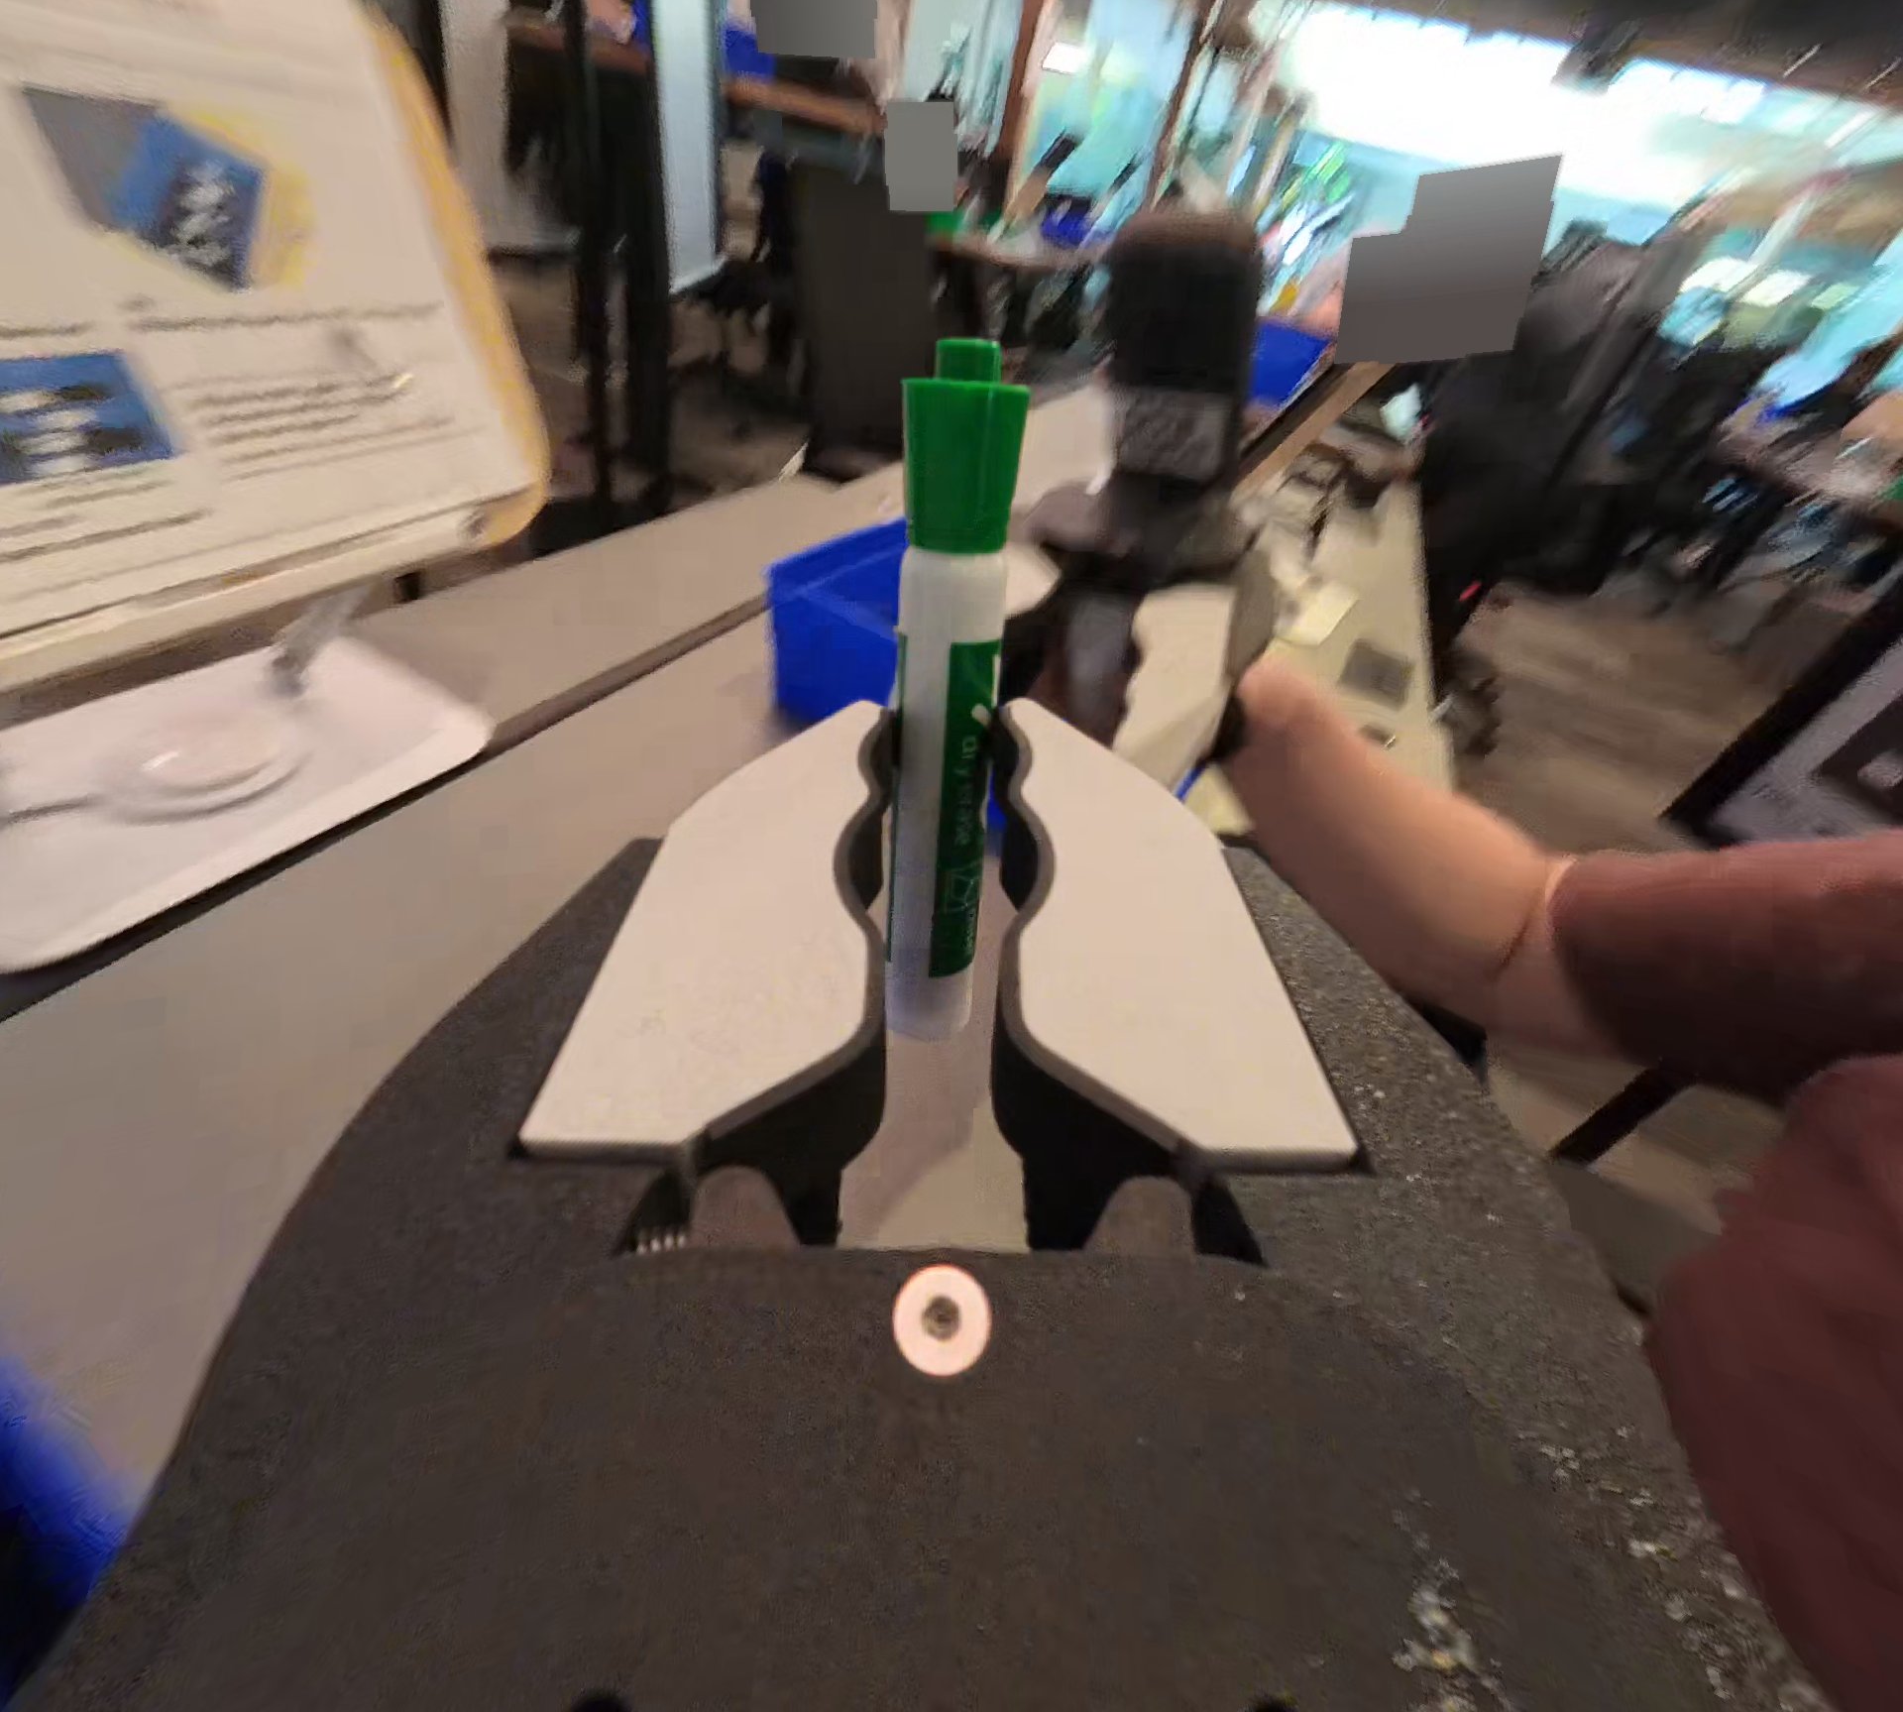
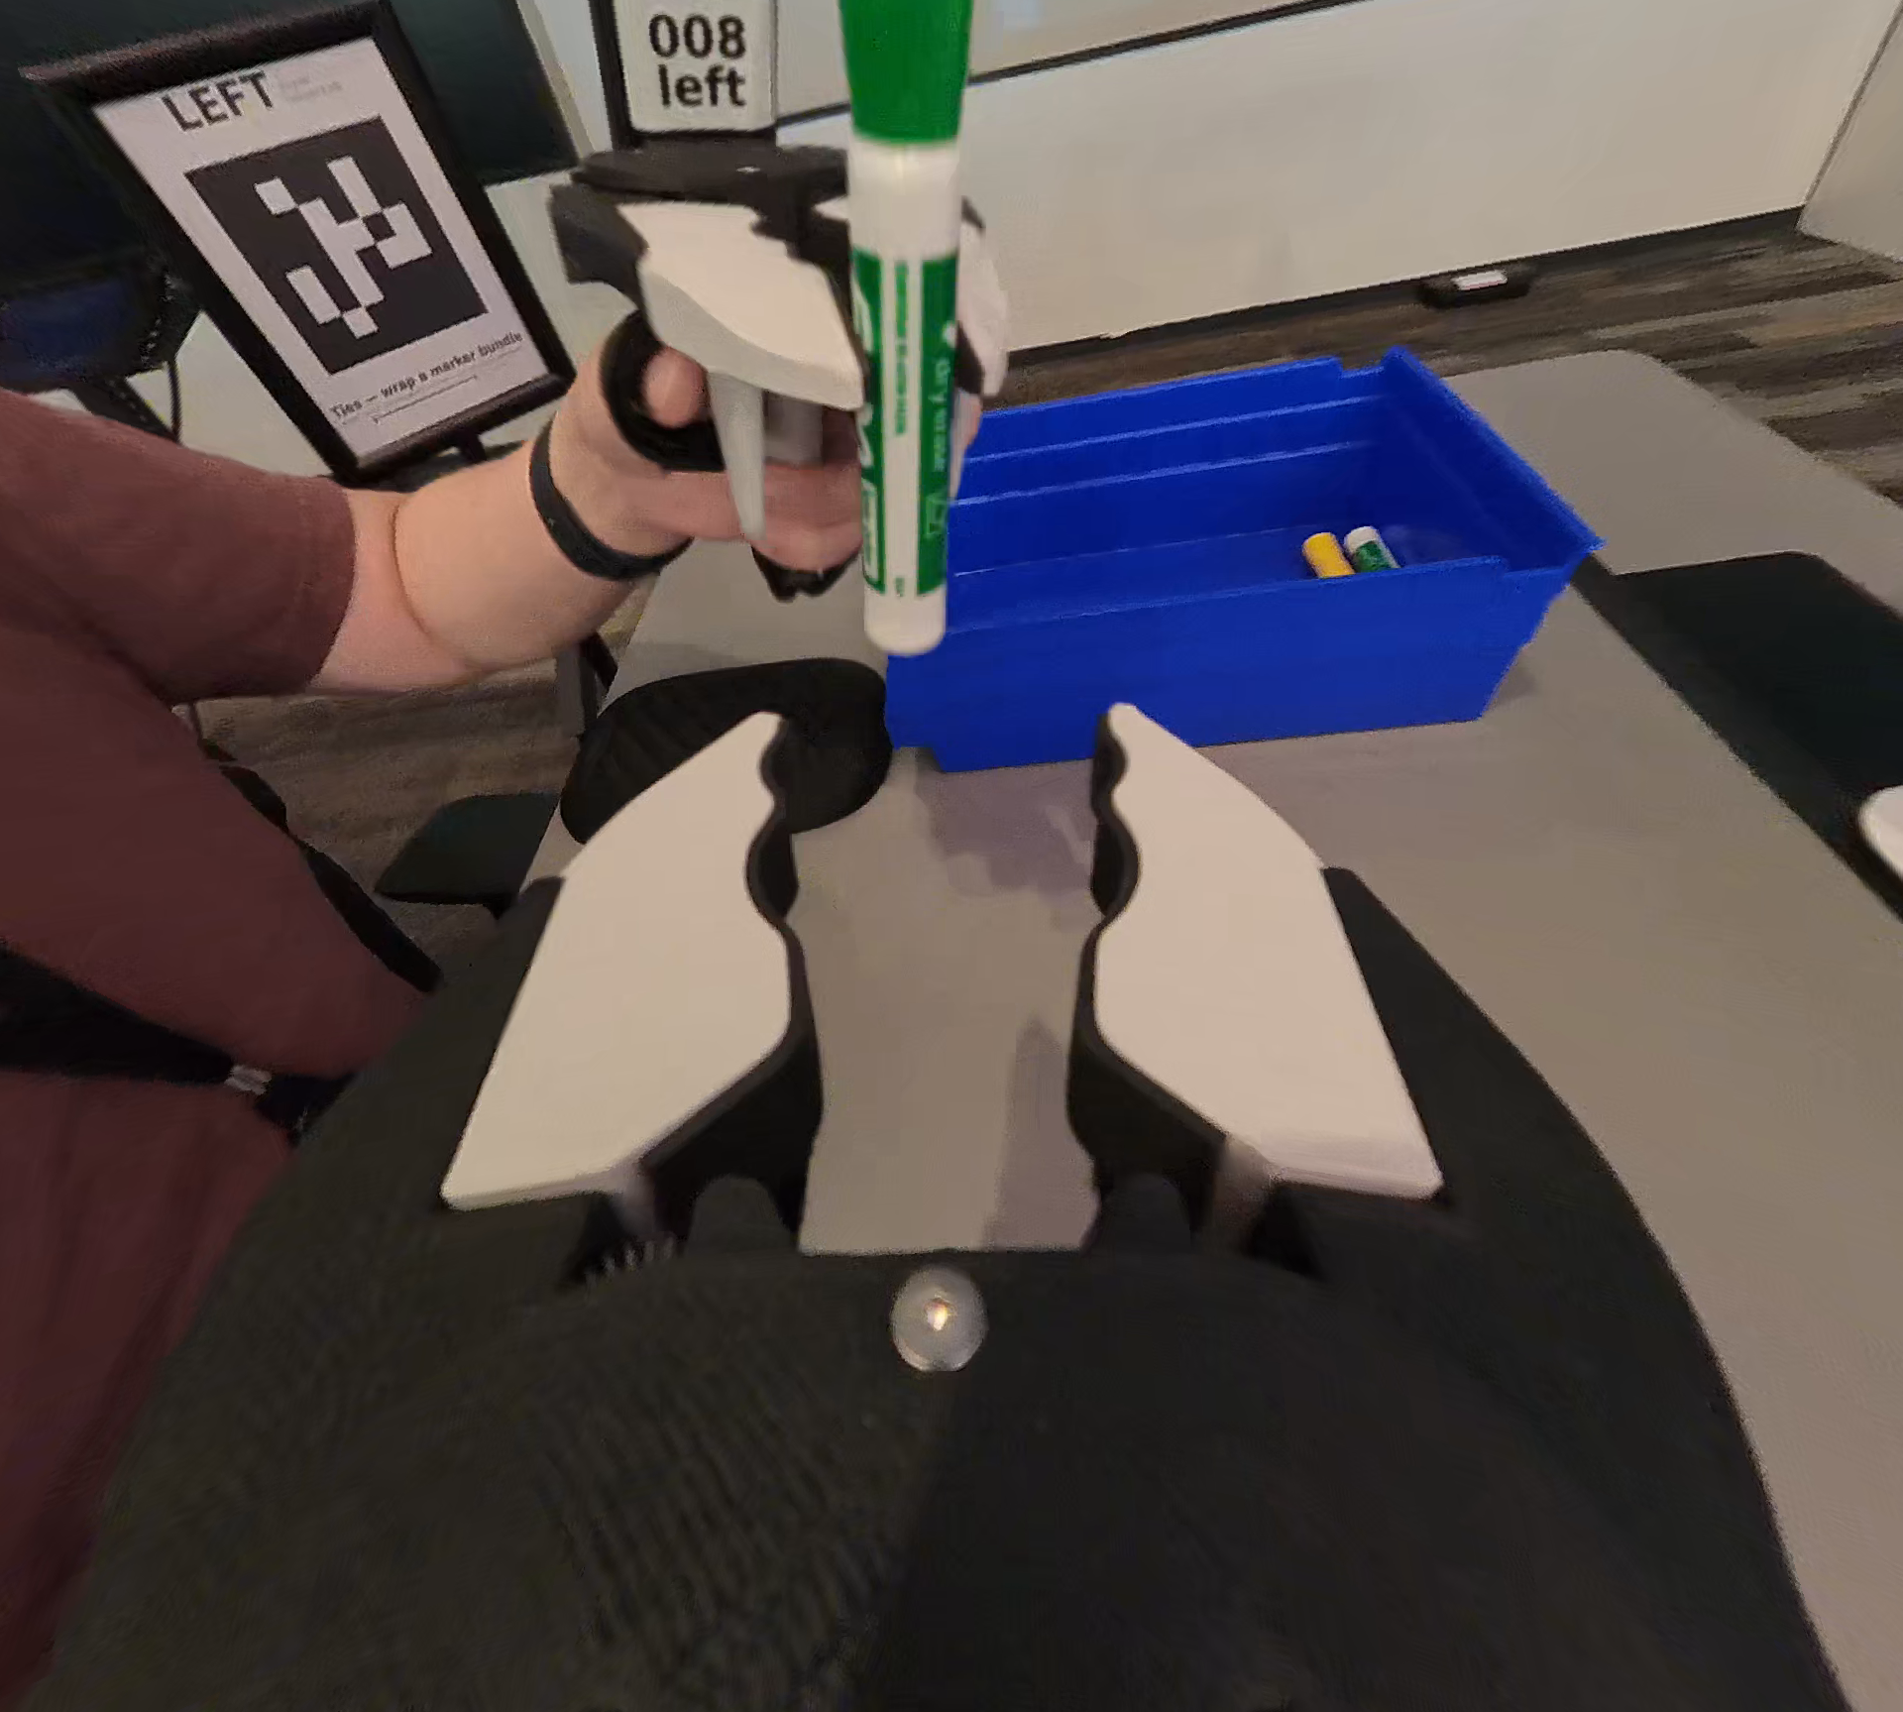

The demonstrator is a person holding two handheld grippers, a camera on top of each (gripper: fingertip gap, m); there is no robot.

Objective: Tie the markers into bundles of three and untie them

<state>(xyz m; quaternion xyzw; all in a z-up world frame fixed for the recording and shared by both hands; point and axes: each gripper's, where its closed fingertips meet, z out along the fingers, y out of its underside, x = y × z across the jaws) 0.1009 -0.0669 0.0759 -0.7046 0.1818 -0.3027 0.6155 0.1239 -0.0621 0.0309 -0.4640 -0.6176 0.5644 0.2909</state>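
My left gripper (image 1: 942,730) is shut on a green-capped white marker (image 1: 947,705) that stands upright, cap up, above the grey table. The cap of a second green marker (image 1: 968,360) shows just behind it. In the right wrist view the same left gripper (image 2: 917,303) holds the green marker (image 2: 906,272) in the air beside the blue bin. My right gripper (image 2: 937,736) is open and empty, low over the table (image 2: 927,993), below and in front of the held marker. A yellow marker (image 2: 1326,552) and another green one (image 2: 1372,548) lie in the blue bin (image 2: 1184,633).
A framed sign with a black-and-white tag (image 2: 319,241) stands at the table's left. A paper sheet on a clear stand (image 1: 206,221) rises left of the left gripper. A black chair (image 2: 721,736) sits by the table edge. People stand in the blurred background. About 6 centimetres separates my left fingertips from my right.
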